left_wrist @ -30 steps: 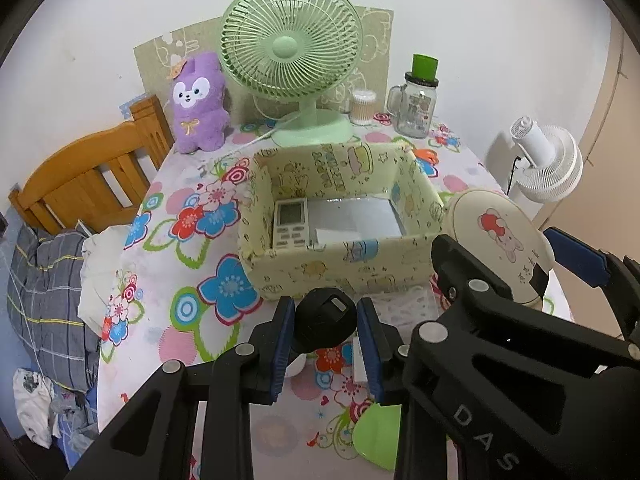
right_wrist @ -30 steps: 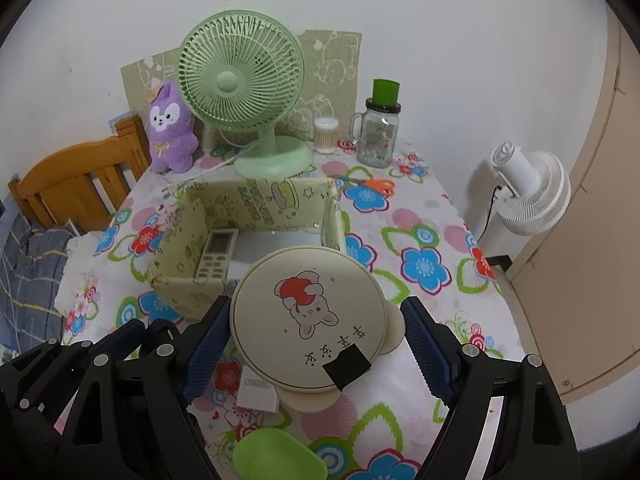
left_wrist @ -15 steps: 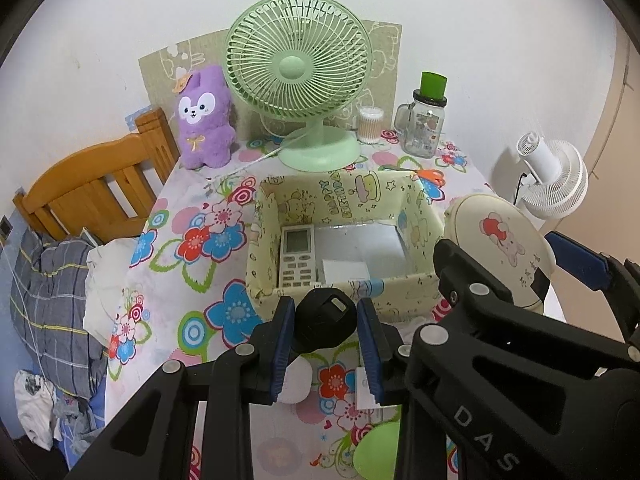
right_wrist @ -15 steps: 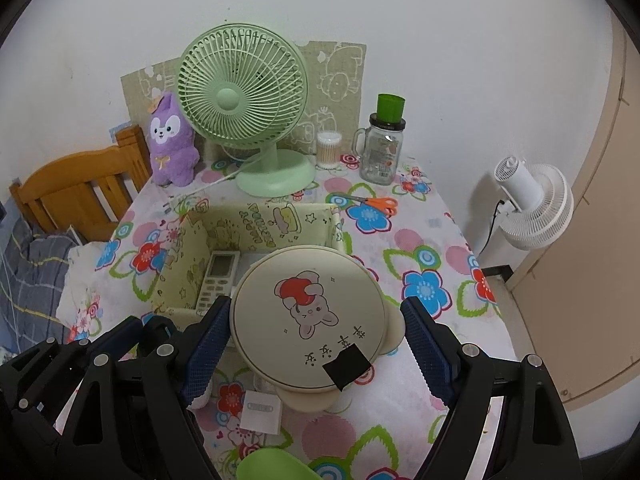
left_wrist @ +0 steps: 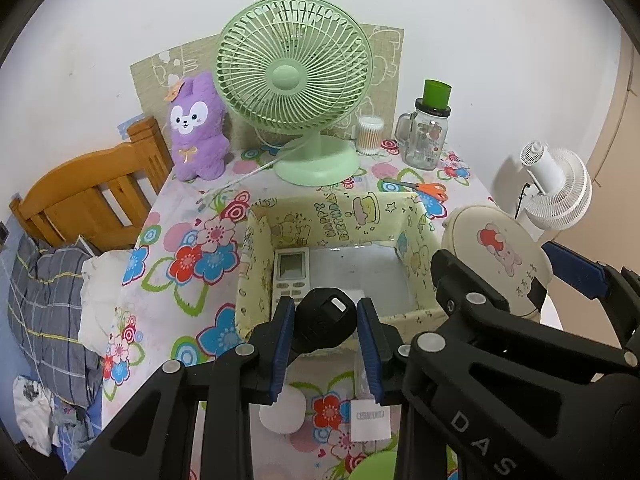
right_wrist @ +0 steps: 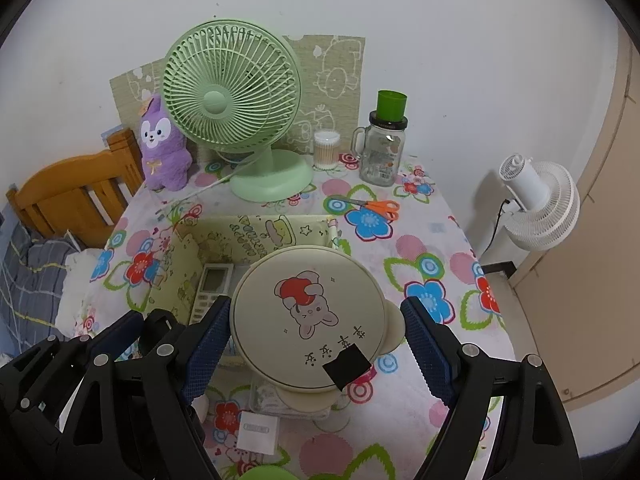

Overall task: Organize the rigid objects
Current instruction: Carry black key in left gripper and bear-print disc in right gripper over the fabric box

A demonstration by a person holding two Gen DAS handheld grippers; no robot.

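Both hands carry something, and the relation that matters is where each load sits against the open yellow storage box (left_wrist: 332, 216) in the middle of the frame. In the left wrist view, the left gripper (left_wrist: 324, 324) has its blue-padded fingers (left_wrist: 282, 334) narrowed onto a small black rounded object (left_wrist: 325, 318), perhaps a cap or a key fob; it hangs at the lower centre of the frame, right over the box's near wall, with the box cavity lying just ahead and above it in the picture. Inside the box, a white remote control (left_wrist: 291, 276) lies along the left wall, its long axis running from near wall to far wall, so the free floor is toward the right side. The right gripper (right_wrist: 316, 340) holds a round cream lid with a cartoon bunny print (right_wrist: 308, 312), fingers spread wide across its diameter; the right finger's contact is hard to judge. In the right wrist view, this disc covers the box's right half, hovering above it. The left hand's load looks nearer to the opening, judged by its position over the near wall, and it probably needs only a short advance before release.
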